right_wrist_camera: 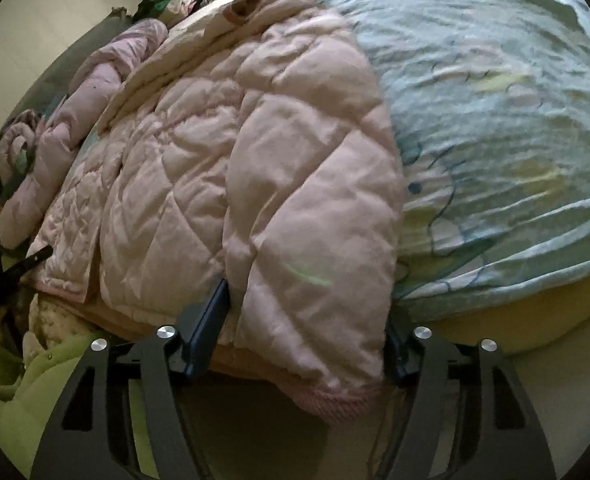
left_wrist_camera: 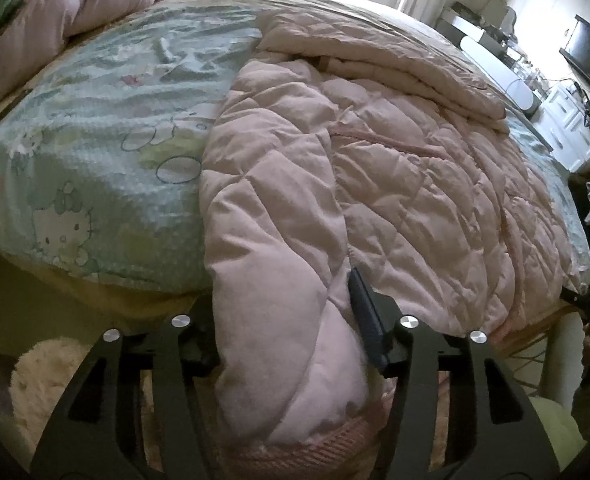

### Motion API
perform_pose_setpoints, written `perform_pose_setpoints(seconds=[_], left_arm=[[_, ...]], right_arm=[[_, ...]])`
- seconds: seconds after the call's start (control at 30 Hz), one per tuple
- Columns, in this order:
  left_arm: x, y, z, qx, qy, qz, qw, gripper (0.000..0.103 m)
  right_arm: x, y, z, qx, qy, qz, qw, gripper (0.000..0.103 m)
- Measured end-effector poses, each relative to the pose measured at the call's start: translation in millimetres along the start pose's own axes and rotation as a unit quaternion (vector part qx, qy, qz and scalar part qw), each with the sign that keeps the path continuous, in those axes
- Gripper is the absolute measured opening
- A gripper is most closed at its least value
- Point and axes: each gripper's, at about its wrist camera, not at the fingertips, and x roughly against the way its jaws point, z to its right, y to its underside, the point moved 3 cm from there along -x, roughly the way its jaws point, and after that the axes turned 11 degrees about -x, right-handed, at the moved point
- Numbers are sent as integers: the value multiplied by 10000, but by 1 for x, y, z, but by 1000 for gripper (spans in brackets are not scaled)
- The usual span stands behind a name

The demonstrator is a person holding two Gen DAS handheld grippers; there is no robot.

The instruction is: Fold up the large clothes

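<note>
A pink quilted padded jacket (left_wrist_camera: pixel 395 184) lies spread on the bed; it also shows in the right wrist view (right_wrist_camera: pixel 215 184). Its two sleeves hang over the bed's near edge. My left gripper (left_wrist_camera: pixel 291 320) has its jaws around one sleeve (left_wrist_camera: pixel 279 288) near the knitted cuff. My right gripper (right_wrist_camera: pixel 307 320) has its jaws around the other sleeve (right_wrist_camera: pixel 315 248) above its ribbed cuff. Each sleeve fills the gap between the fingers. The left gripper also shows small at the left edge of the right wrist view (right_wrist_camera: pixel 19 268).
The bed carries a pale green cartoon-print sheet (left_wrist_camera: pixel 95 152), also in the right wrist view (right_wrist_camera: pixel 495 120). A rolled pink quilt (left_wrist_camera: pixel 75 8) lies at the far side. A fluffy cream rug (left_wrist_camera: pixel 43 380) is on the floor. White cabinets (left_wrist_camera: pixel 567 128) stand at the right.
</note>
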Motion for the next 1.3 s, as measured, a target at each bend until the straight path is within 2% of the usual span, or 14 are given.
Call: perform_pose_setpoints(seconds=[0.1,0.17,0.2,0.27,0.37,0.43,0.53,0.7,0.87,1.3], left_arm=[[-2,2,-2,65,19,-45,10000,56],[-6,5,-5,173,92,-108,9998,57],[-6,7,-6,203,116,-135,9996,57],[-4,7,-3,171,185,-107,9996,48],[3,5,3,-12,127,25,9999,34],[10,3,6,-75,128,149,9998,24],[21,-6,7,-121,163,369,9991,18],[38,-24,7,-165,106,700,9974,17],[52,-43,10,-216,29,954,9952,16],[71,-94,15,-322,-68,1354,9902,16]], right_arm=[[0,3,-2,116,74,6,9999,61],[3,4,-9,260,67,90,9996,43],[5,5,-13,335,61,133,9993,39],[11,6,-21,477,63,228,9986,27],[24,2,-32,620,2,388,9973,20],[35,-3,-38,674,-110,522,9963,18],[56,-12,-49,751,-312,796,9935,17],[81,-31,-64,744,-739,1297,9860,16],[93,-54,-78,710,-982,1663,9786,15],[114,-108,-100,713,-1092,2209,9665,15]])
